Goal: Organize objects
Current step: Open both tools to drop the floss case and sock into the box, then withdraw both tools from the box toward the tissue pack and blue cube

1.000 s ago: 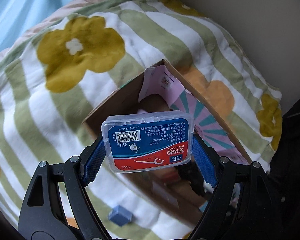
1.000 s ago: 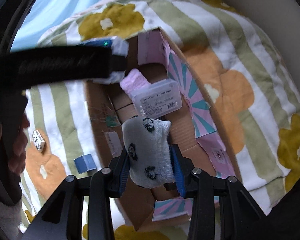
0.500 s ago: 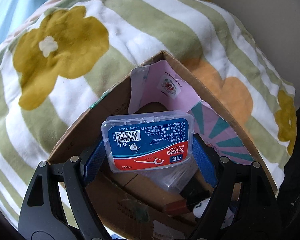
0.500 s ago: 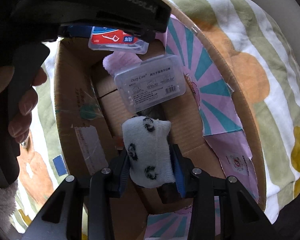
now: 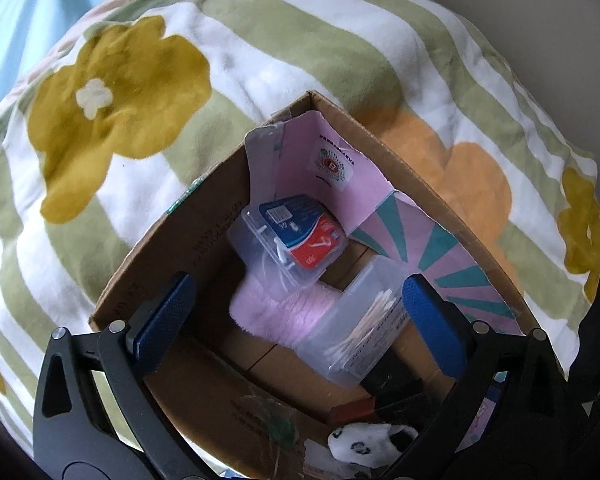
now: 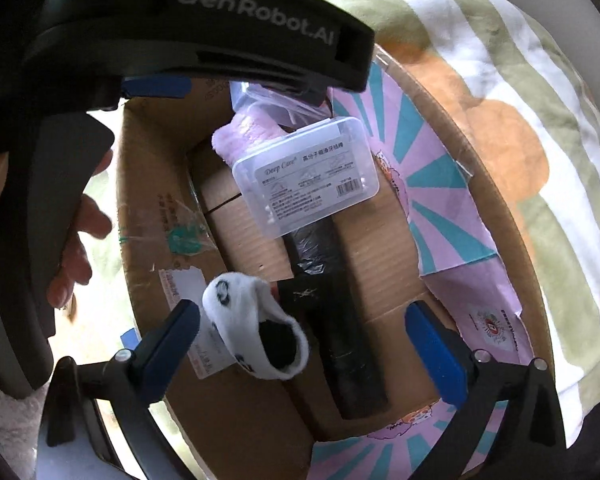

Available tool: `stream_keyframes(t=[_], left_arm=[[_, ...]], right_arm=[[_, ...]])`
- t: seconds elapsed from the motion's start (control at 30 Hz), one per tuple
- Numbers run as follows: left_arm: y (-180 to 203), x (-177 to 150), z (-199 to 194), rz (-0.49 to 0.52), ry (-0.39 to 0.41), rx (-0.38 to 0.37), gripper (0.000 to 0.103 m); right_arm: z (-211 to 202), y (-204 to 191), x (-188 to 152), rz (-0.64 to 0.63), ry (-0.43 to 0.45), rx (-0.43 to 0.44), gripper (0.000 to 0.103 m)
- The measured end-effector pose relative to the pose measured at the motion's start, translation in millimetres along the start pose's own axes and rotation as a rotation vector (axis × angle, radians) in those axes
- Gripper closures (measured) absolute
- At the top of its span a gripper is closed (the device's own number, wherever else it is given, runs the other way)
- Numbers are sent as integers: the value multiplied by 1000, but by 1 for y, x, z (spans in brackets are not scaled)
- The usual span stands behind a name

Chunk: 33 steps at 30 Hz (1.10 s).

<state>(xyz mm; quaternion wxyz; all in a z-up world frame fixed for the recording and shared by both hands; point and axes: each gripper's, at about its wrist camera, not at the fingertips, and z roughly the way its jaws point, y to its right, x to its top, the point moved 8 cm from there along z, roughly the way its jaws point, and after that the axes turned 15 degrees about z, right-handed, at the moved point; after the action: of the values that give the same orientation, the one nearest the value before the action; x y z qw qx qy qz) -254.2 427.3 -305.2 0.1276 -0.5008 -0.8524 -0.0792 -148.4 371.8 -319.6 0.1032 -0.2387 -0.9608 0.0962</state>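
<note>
We judge the small white sock with black panda faces (image 6: 256,320) light, soft and floppy, best pinched across its bunched middle. It lies in the near-left part of the brown cardboard box (image 6: 380,256), beside a long black wrapped bar (image 6: 336,320). Our right gripper (image 6: 300,340) hovers just above, spread wide and empty. Our left gripper (image 5: 300,312), likewise spread, hangs over the blue-and-red plastic floss case (image 5: 300,236) in the far corner.

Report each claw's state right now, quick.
Left claw: open, holding nothing; the floss box lies in the cardboard box.
Right claw: open, holding nothing; the panda sock sits loose between its fingers.
</note>
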Motion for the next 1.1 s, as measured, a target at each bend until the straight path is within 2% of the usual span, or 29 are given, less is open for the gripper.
stream_keyframes(t=[0.3,0.57,0.67,0.83,1.1], left_arm=[[1,-1,-13,-16,12,-8,0],[0,-4,-47,-23,31,6,1],[-2,-8,-70,-42,47,11,0],[-9,-23,-114,-84,75,41,0],[-27,-74,-194,-223,120,75,1]], right_arm=[[-11,5,-1,-4,7,7,1],[-47,0,1,-28,41,13,1],[-64,-28,1,-49,60,16,1],[-93,-48,-2,-102,87,23,1],[-145,-87,-27,-223,140,58,1]])
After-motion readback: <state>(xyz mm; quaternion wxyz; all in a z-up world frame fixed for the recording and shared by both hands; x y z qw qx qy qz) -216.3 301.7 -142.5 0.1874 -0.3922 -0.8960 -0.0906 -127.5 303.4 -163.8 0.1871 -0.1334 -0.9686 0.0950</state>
